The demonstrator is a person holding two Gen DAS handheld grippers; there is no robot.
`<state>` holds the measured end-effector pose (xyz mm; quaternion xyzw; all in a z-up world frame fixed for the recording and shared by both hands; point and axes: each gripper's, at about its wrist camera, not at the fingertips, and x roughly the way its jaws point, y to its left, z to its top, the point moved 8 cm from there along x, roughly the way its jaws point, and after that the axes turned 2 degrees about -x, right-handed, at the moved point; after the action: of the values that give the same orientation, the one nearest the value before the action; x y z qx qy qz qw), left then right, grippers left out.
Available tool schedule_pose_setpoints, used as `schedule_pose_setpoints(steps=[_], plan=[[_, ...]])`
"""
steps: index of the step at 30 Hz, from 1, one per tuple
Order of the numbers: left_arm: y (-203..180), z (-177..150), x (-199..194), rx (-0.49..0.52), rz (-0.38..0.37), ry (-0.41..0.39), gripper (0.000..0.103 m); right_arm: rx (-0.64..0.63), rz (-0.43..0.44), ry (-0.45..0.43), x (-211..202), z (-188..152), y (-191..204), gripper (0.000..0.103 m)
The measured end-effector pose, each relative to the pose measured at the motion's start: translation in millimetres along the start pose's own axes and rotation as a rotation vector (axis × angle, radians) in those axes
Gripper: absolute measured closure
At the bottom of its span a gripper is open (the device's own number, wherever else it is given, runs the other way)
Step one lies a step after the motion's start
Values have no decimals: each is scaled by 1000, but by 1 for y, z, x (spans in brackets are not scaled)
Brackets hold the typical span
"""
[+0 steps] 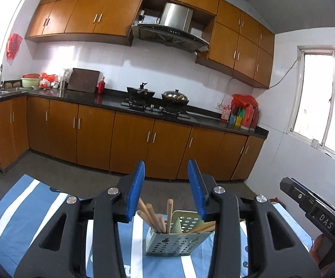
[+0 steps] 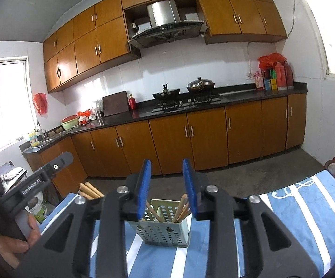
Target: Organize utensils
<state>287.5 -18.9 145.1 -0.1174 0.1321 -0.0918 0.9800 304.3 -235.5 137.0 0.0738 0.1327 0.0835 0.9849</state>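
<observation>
the left gripper [image 1: 165,185] has its blue pads standing apart with nothing between them; the perforated metal utensil holder [image 1: 174,238] stands upright on the blue and white striped cloth [image 1: 28,213] over the worktop, at about 6 o'clock from the pads in the left wrist view. wooden chopsticks [image 1: 153,217] lean out of its near compartment toward 11 o'clock, and a few more [image 1: 202,228] lie tilted toward 3 o'clock.

the right gripper [image 2: 166,185] is likewise partly open and holds nothing, its pads clear of the holder, which shows at 6 o'clock below them in the right wrist view. there, chopsticks stand in both compartments. more chopsticks [image 2: 91,191] show at 9 o'clock of the right gripper, near the cloth's edge; what they rest on is hidden. a hand [image 2: 14,238] grips the left gripper's handle at 8 o'clock. the kitchen counter [image 2: 190,106] lies well beyond.
</observation>
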Motion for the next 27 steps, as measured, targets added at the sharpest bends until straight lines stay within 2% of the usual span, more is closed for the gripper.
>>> schedule_pose_setpoints(steps=[3, 7, 9, 10, 12, 14, 16, 21, 27], plan=[[5, -2, -19, 11, 10, -12, 57, -16, -4, -26, -19, -3, 5, 61], [15, -12, -48, 45, 29, -9, 39, -32, -3, -50, -45, -15, 13, 47], [19, -21, -62, 75, 31, -3, 32, -48, -5, -59, -59, -24, 18, 36], [21, -26, -70, 91, 33, -2, 27, -61, -6, -64, -66, -29, 21, 32], [25, -33, -83, 115, 40, -3, 15, -80, -15, -77, -79, -39, 27, 18], [28, -43, -98, 145, 54, -8, 5, -91, -21, -86, -91, -50, 32, 10], [33, -53, -116, 181, 80, -21, 2, -96, -32, -89, -102, -61, 35, 5], [44, -78, -143, 235, 164, -20, 2, -115, -63, -100, -124, -86, 43, 4], [61, -113, -155, 163, 188, 22, 2, -174, -111, -87, -141, -118, 52, 4]])
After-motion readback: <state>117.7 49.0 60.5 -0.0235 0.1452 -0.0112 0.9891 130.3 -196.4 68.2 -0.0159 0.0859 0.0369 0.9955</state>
